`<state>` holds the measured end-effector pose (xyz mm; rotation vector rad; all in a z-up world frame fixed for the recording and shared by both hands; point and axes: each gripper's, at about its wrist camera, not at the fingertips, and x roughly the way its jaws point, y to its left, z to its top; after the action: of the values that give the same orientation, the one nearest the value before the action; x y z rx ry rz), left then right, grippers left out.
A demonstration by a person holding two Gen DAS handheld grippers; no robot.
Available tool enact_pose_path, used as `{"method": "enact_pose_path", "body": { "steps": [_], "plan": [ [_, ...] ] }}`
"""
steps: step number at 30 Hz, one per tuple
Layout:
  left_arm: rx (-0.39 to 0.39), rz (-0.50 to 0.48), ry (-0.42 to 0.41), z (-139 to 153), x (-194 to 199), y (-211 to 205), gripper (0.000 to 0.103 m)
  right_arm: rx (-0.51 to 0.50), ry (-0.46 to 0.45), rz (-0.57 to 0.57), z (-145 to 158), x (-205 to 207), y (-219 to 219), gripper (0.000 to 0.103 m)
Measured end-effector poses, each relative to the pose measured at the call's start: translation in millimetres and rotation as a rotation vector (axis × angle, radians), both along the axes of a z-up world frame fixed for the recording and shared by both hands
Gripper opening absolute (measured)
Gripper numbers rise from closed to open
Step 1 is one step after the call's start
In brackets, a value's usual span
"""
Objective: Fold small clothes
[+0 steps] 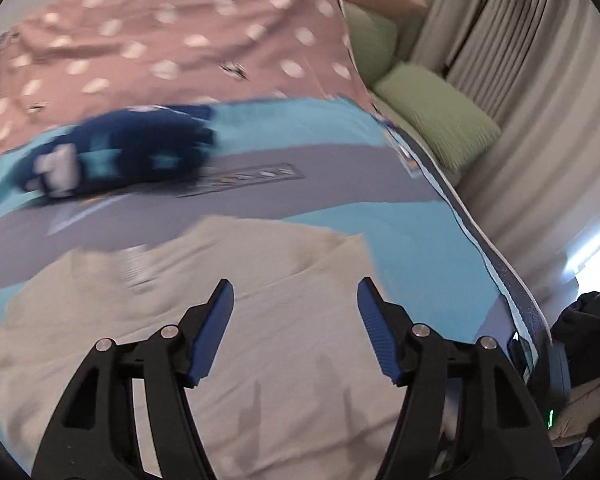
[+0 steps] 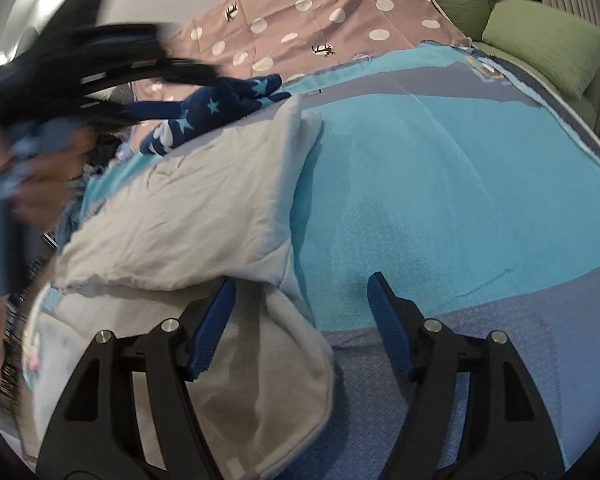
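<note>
A light grey garment (image 1: pixel 228 332) lies on the blue and grey towel (image 1: pixel 400 236) on the bed. My left gripper (image 1: pixel 294 292) is open and empty, hovering just above the garment's middle. In the right wrist view the same grey garment (image 2: pixel 204 216) lies partly folded, one layer over another. My right gripper (image 2: pixel 302 284) is open and empty over its right edge, with a sleeve or flap (image 2: pixel 284 368) between its fingers below. The other hand-held gripper (image 2: pixel 60 76) shows blurred at the upper left. A folded navy garment with light stars (image 1: pixel 116 156) (image 2: pixel 216 108) lies further back.
A pink polka-dot sheet (image 1: pixel 172 40) covers the far bed. Green pillows (image 1: pixel 436 120) (image 2: pixel 540 44) lie at the right by grey curtains (image 1: pixel 520 80). The towel's edge (image 1: pixel 496 264) drops off at the right. Dark clothes (image 1: pixel 592 332) sit beside the bed.
</note>
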<state>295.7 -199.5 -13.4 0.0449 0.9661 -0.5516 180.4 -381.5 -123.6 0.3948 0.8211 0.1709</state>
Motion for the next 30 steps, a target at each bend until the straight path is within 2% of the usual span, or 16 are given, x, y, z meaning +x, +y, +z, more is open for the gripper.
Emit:
{"method": "enact_pose_path", "body": {
  "steps": [2, 6, 7, 8, 9, 10, 14, 16, 18, 20, 24, 26, 28, 30],
  "plan": [
    [0.07, -0.013, 0.013, -13, 15, -40, 0.065, 0.016, -0.004, 0.0, -1, -1, -2, 0.07],
    [0.221, -0.057, 0.01, -36, 31, -92, 0.065, 0.027, -0.004, 0.002, -2, -2, -2, 0.071],
    [0.251, -0.072, 0.011, -41, 35, -99, 0.06, 0.032, -0.004, 0.003, -2, -2, -2, 0.071],
    [0.309, -0.094, 0.006, -47, 37, -110, 0.049, 0.042, -0.006, 0.005, -2, -2, -3, 0.072],
    [0.361, -0.121, 0.012, -53, 39, -118, 0.016, 0.05, -0.006, 0.006, -3, -2, -5, 0.072],
    [0.389, -0.133, 0.024, -56, 40, -120, 0.002, 0.06, -0.008, 0.006, -3, -2, -6, 0.072],
    [0.434, -0.162, 0.046, -62, 43, -128, 0.002, 0.099, -0.015, 0.005, -4, -4, -11, 0.072],
    [0.376, -0.151, 0.075, -58, 46, -130, 0.001, 0.112, -0.017, 0.005, -5, -6, -13, 0.072],
    [0.246, -0.164, 0.108, -50, 46, -130, 0.001, 0.124, -0.019, 0.004, -5, -7, -14, 0.072],
    [0.173, -0.172, 0.114, -44, 48, -126, 0.001, 0.126, -0.02, 0.004, -5, -8, -13, 0.072],
    [0.208, -0.147, 0.127, -51, 54, -119, 0.003, 0.12, -0.019, 0.004, -4, -9, -12, 0.072],
    [0.21, -0.118, 0.14, -52, 60, -109, 0.012, 0.12, -0.019, 0.004, -4, -8, -13, 0.072],
    [0.2, -0.091, 0.136, -50, 63, -103, 0.04, 0.122, -0.018, 0.005, -4, -8, -12, 0.073],
    [0.194, -0.082, 0.125, -49, 65, -101, 0.043, 0.125, -0.018, 0.005, -5, -8, -12, 0.073]
  ]
}}
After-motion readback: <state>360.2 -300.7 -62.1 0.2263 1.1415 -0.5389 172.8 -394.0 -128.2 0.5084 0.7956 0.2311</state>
